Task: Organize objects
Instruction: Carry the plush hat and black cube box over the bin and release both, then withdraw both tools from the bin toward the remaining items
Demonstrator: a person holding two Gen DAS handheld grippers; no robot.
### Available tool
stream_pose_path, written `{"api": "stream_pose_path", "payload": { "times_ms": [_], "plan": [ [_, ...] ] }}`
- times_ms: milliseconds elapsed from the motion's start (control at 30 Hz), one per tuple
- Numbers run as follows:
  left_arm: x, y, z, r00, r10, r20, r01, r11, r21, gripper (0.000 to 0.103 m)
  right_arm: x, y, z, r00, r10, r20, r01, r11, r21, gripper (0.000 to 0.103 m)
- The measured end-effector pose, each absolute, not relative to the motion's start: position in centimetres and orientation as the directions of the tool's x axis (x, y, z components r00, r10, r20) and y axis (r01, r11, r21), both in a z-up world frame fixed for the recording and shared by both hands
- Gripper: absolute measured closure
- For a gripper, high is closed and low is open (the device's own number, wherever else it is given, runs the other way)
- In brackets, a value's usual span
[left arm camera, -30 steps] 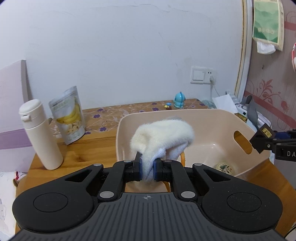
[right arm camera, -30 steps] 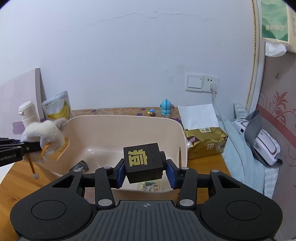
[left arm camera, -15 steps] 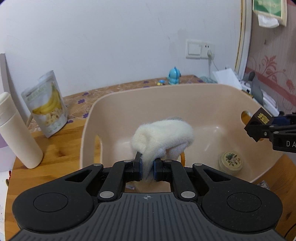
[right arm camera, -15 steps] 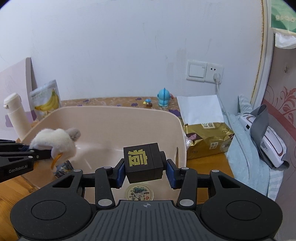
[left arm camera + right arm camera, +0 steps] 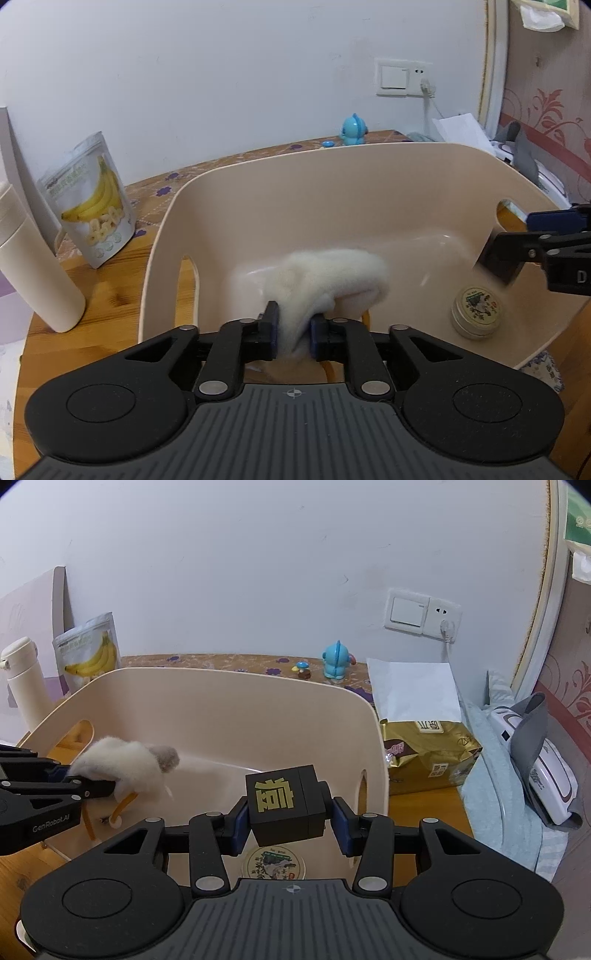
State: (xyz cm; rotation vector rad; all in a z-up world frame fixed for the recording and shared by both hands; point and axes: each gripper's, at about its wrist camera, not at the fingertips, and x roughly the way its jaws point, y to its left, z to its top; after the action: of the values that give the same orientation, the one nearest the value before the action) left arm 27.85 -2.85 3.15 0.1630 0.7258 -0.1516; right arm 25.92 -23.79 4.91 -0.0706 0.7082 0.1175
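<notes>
Left wrist view: black cube (image 5: 498,258) at right edge is motion-blurred, its face unreadable. White bottle (image 5: 33,273) cut off by left edge, top out of frame. Right wrist view: round tin (image 5: 274,864) at bottom centre half hidden behind gripper body; label print too small to read. Plush toy's (image 5: 129,764) lower part hidden by left jaws.

A home, prob. a bedroom corner: wooden table (image 5: 424,805) w/ patterned cloth against a plain white wall, light switch + socket (image 5: 423,614) far right, small blue toy figure (image 5: 335,660), banana-chip snack pouch (image 5: 90,199) far left, floral wallpaper (image 5: 546,110) at right edge.
</notes>
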Motion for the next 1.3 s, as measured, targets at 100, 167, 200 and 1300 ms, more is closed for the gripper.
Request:
{"api": "stream_pose_path", "payload": {
  "times_ms": [100,167,200,1300],
  "plan": [
    [27.7,-2.7,3.4,0.742,-0.077,-0.666,0.182,0.979,0.089,0.075,25.8,-23.9,5.2,0.764,0.081,-0.64,-0.12,0.993,-0.018,0.043],
    [27.4,-2.7,3.8,0.751,-0.086,-0.655,0.183,0.98,0.08,0.065,25.5,-23.9,5.6,0.772,0.077,-0.631,-0.112,0.994,-0.016,0.04],
    [27.2,-2.7,4.0,0.756,-0.089,-0.649,0.182,0.98,0.078,0.063,25.4,-23.9,5.7,0.774,0.078,-0.628,-0.112,0.994,-0.015,0.038],
    [17.1,0.6,6.8,0.79,-0.086,-0.607,0.103,0.995,-0.008,0.018,16.2,-23.5,6.3,0.767,0.085,-0.635,-0.126,0.992,-0.019,0.017]
  ]
}}
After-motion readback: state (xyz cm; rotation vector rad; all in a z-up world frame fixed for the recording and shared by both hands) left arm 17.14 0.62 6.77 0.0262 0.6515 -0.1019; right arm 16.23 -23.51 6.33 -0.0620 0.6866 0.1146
